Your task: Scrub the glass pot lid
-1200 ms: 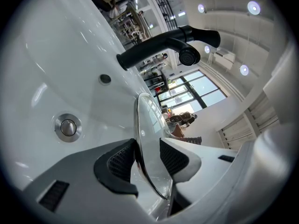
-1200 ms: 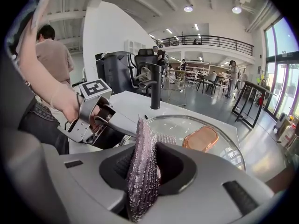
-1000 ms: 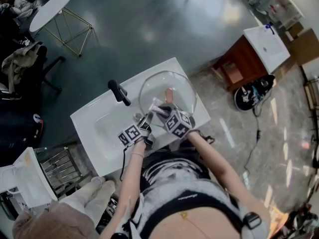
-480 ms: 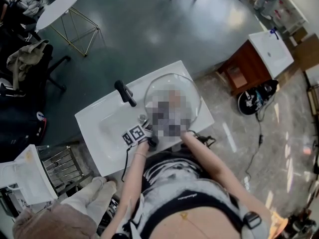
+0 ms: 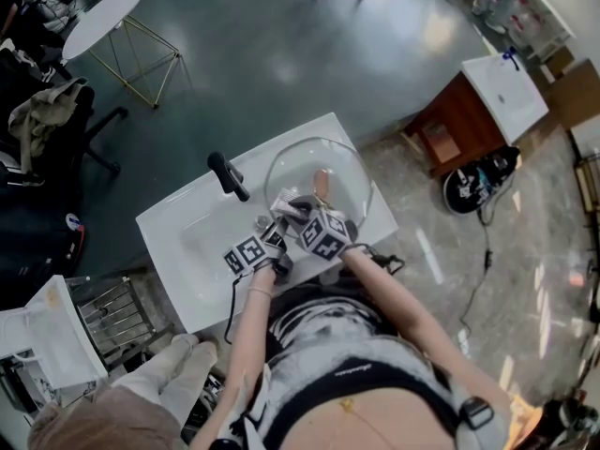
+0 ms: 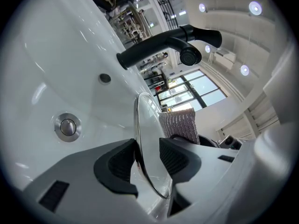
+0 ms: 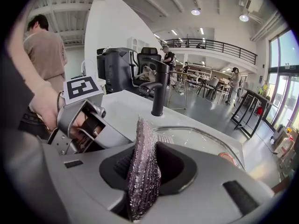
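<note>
At the bottom middle of the head view, the left tongs (image 5: 275, 229) are shut on the near rim of the glass lid (image 5: 345, 169). In the left gripper view the thin rim stands right between both dark pads. Just to their right, the right tongs (image 5: 296, 211) squeeze a purple scrub pad (image 7: 141, 172), which sticks up from between the jaws and rests on the lid. The marker cube on the right tongs hides the near part of the lid from above. The lid sits over the right side of the white sink (image 5: 178, 237). Behind it, a black tap (image 5: 228, 175) stands up, and a shiny drain plug (image 6: 67, 126) is in the bowl. Farther off, a wooden cabinet (image 5: 450, 120) is at the upper right and a round table (image 5: 98, 17) at the upper left. Compared with a second ago, the left tongs still grip the same rim, and the pad has slid only a little to the left.
</note>
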Demonstrator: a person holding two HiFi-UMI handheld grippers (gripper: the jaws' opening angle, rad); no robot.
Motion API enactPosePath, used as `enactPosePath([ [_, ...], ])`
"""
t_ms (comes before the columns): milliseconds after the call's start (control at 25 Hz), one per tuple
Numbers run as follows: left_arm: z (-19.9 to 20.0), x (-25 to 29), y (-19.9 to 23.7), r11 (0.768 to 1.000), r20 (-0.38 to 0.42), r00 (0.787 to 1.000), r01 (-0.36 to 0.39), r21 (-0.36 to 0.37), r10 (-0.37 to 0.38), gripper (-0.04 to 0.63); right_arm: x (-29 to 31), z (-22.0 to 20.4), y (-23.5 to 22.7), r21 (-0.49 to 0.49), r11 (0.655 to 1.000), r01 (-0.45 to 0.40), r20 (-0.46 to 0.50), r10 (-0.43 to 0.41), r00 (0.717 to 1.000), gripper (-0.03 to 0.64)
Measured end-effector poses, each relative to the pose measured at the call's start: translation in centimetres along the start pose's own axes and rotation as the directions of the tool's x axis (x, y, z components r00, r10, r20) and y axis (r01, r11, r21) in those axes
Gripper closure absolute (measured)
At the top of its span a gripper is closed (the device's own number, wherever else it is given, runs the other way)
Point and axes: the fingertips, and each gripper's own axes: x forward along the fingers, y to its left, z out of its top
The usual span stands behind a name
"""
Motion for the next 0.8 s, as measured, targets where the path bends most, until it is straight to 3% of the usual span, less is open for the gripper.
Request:
enactPosePath([
  [560,0.0,0.0,0.0,1.000,0.012,1.000,-0.017,-0.013,0.017,0.433,-3.1,-3.2,1.6,-0.107,0.982,-0.155,0.026,0.159,0.987,0.517],
  [800,0.1,0.1,0.1,1.000,0.022,1.000,-0.021,-0.013,0.021,0.433,-4.7,-5.0,0.9,-0.103,0.976,-0.190,0.041,0.195,0.980,0.517],
])
